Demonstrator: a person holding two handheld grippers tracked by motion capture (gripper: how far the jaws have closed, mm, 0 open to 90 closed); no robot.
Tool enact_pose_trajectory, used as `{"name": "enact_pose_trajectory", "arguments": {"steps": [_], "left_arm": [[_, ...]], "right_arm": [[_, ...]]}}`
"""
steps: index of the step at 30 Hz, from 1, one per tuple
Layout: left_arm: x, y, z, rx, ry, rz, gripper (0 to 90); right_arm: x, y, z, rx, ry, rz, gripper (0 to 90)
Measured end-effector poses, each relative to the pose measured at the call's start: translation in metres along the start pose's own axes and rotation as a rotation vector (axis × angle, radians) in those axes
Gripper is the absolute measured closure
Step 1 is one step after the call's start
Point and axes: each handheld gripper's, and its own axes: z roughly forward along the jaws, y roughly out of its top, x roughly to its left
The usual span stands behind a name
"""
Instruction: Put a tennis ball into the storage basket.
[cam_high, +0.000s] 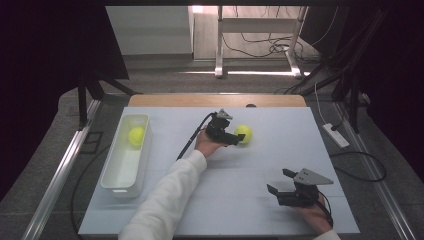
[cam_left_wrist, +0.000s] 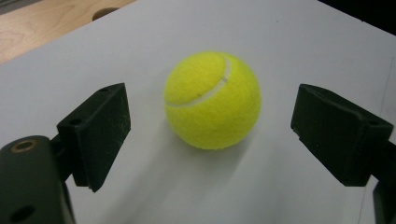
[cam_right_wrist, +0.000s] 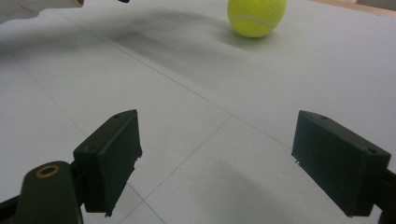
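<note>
The tennis ball (cam_left_wrist: 212, 100) rests on the white table sheet (cam_high: 280, 145), towards the far middle of the work surface, its seam running diagonally across the upper face. A round object has no long axis, so approach direction alone governs the pick.

The left gripper (cam_left_wrist: 210, 135) has the ball directly ahead of it, centred in the gap between its jaws. The jaws stand spread wide, one on each side of the ball, with clear sheet visible between each pad and the felt; neither touches. In the high view the left gripper (cam_high: 235, 137) sits just beside the ball (cam_high: 243, 133), which lies at its right-hand tip. Judgement: alignment appears sound; the coming move needs only a short advance and closure, with the ball liable to roll if one pad meets it first.

The right gripper (cam_high: 278, 182) rests near the front right of the sheet, well apart from the ball, jaws likewise spread and holding nothing. From its own camera the ball (cam_right_wrist: 257, 16) appears far ahead. The left hand (cam_high: 207, 145) is plainly the nearer.

At the left edge a white rectangular bin (cam_high: 112, 175) holds a second tennis ball (cam_high: 136, 136) at its far end; this looks the probable destination.
</note>
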Motion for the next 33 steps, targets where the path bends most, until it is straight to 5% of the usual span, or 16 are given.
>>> {"name": "enact_pose_trajectory", "arguments": {"steps": [33], "left_arm": [[0.003,0.007,0.031,0.060,-0.009,0.007,11.9]], "right_arm": [[0.000,0.000,0.001,0.003,0.005,-0.004,15.3]]}}
